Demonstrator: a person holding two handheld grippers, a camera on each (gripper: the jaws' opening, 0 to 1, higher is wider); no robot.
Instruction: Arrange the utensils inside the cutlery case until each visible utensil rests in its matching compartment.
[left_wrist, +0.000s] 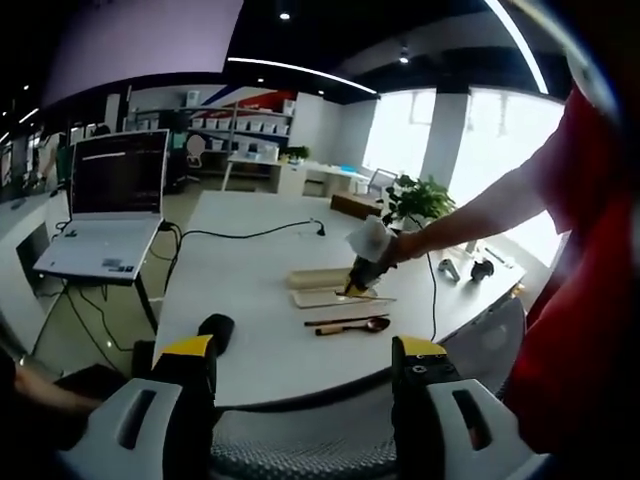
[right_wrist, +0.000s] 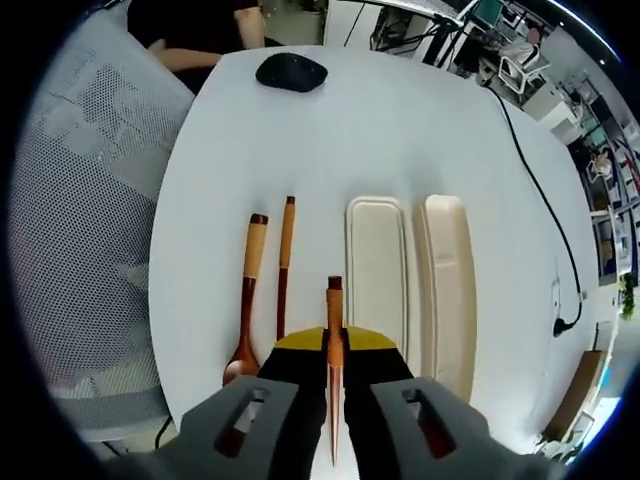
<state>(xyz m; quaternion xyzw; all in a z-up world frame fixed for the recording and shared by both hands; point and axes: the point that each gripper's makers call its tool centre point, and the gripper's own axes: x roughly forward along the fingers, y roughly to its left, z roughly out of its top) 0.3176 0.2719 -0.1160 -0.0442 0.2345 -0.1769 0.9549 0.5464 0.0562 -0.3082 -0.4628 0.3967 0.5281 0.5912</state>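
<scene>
In the right gripper view, my right gripper (right_wrist: 335, 350) is shut on a brown chopstick (right_wrist: 334, 300) that sticks out forward between the jaws, just left of the cream cutlery case tray (right_wrist: 377, 265). The case lid (right_wrist: 447, 280) lies beside the tray. A wooden spoon (right_wrist: 246, 295) and a second chopstick (right_wrist: 285, 260) lie on the white table to the left. My left gripper (left_wrist: 305, 355) stands open with nothing between its jaws, well back from the case (left_wrist: 320, 290). From there the right gripper (left_wrist: 362, 272) shows in a gloved hand over the case, near the spoon (left_wrist: 352, 326).
A black mouse (right_wrist: 291, 72) lies near the table's edge beside a grey mesh chair (right_wrist: 90, 200). A black cable (right_wrist: 540, 200) runs across the table. A laptop (left_wrist: 110, 200) stands on a side stand, a potted plant (left_wrist: 415, 200) at the table's far side.
</scene>
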